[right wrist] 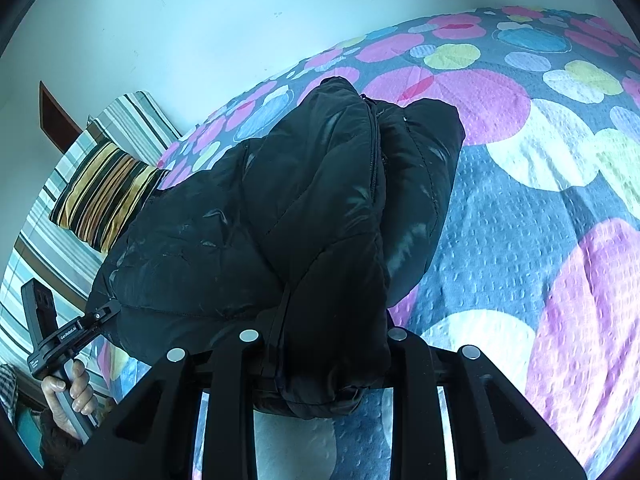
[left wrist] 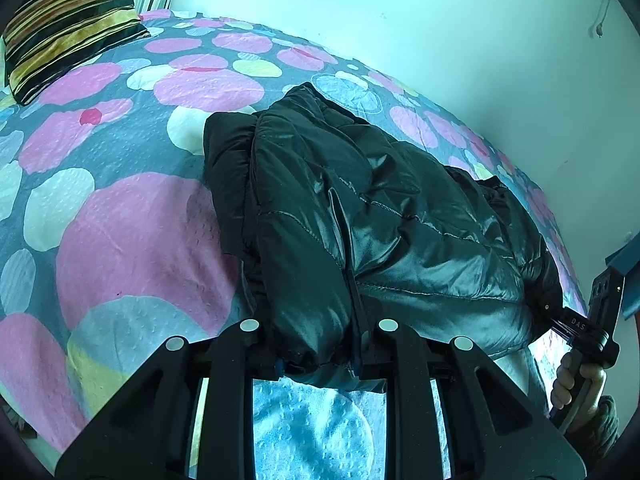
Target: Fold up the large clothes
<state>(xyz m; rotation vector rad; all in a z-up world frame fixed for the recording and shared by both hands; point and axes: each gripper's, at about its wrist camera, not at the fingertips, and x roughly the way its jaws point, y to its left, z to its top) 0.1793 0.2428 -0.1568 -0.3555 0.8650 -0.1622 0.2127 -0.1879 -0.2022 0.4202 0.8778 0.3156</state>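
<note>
A black puffer jacket (left wrist: pixel 360 216) lies folded in a thick bundle on the bed; it also shows in the right wrist view (right wrist: pixel 280 220). My left gripper (left wrist: pixel 318 364) is shut on the jacket's near edge, with fabric bulging between its fingers. My right gripper (right wrist: pixel 322 376) is shut on the jacket's other near corner in the same way. Each gripper shows in the other's view, clamped on the jacket's edge: the right one at the far right (left wrist: pixel 560 322), the left one at the lower left (right wrist: pixel 102 316).
The bed has a grey cover (left wrist: pixel 132 216) with pink, white and yellow circles. A striped gold and black cushion (left wrist: pixel 68 24) sits at the head of the bed, also in the right wrist view (right wrist: pixel 104 196). A pale wall (left wrist: pixel 440 32) runs along the far side.
</note>
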